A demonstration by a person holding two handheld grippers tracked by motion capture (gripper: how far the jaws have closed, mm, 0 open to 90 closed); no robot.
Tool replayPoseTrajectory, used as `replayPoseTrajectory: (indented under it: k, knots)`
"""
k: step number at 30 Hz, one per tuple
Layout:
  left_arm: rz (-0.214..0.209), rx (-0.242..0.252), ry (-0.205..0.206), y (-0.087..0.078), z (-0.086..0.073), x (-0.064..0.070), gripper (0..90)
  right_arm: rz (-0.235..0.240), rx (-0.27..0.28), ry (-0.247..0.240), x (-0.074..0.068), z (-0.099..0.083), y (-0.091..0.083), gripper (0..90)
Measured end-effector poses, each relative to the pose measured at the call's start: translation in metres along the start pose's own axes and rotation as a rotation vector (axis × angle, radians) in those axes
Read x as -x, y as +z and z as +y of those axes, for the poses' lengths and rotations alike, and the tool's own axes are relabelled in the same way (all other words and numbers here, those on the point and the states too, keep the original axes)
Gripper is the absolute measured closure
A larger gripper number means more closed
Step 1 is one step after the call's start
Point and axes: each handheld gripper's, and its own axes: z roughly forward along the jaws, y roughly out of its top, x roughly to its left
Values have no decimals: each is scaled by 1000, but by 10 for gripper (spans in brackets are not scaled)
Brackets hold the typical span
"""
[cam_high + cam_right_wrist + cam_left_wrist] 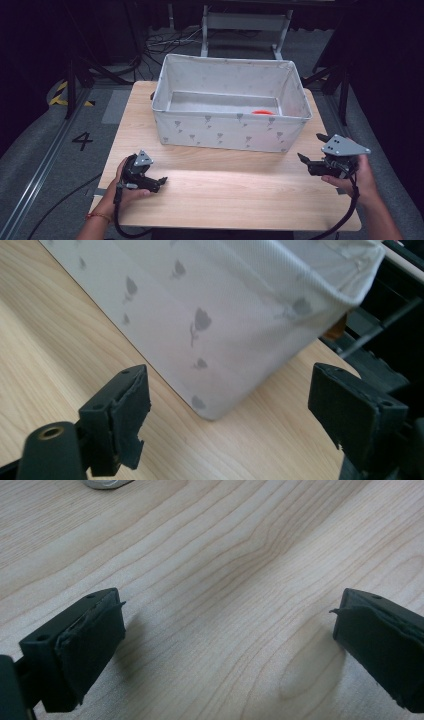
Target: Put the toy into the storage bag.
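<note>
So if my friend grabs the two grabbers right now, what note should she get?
Left gripper: open, nothing in it, low over the wooden table at its near left.
Right gripper: open, nothing in it, near the right front corner of the fabric bin, not touching it.
The bin stands at the back of the table; an orange thing lies inside, toward its right. What it is, I cannot tell.
Done: nothing is held. Left: probably reaching for the bin or the orange thing.

We see a wooden table (225, 195) with smooth, pale grain. The box (227, 131) looks like soft white cloth with grey printed flowers. Our grippers' black pads (92, 645) look matt, rough and frayed.
</note>
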Motion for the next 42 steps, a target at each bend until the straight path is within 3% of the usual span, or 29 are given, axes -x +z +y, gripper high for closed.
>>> replayPoseTrajectory:
  k: [5, 15, 25, 28, 31, 37, 42]
  knots:
    - [0, 0, 0, 0, 0, 0, 5, 2, -51, 0, -5, -18, 8, 169]
    - [3, 2, -6, 0, 0, 1, 5, 26, -113, 45, -11, -48, 20, 169]
    - [3, 3, -8, 0, 0, 1, 5, 61, -155, 120, -16, -88, 30, 169]
    - [2, 1, -6, 0, 0, 0, 5, 59, -165, 163, -16, -101, 31, 177]
    - [-3, -1, 2, 0, 0, -1, 3, 75, -158, 262, -14, -117, 31, 189]
    - [-5, -2, 3, 0, 0, -1, 2, 86, -160, 347, -14, -140, 30, 185]
    - [0, -3, 2, 0, 1, -1, 2, 58, -164, 374, -14, -144, 27, 157]
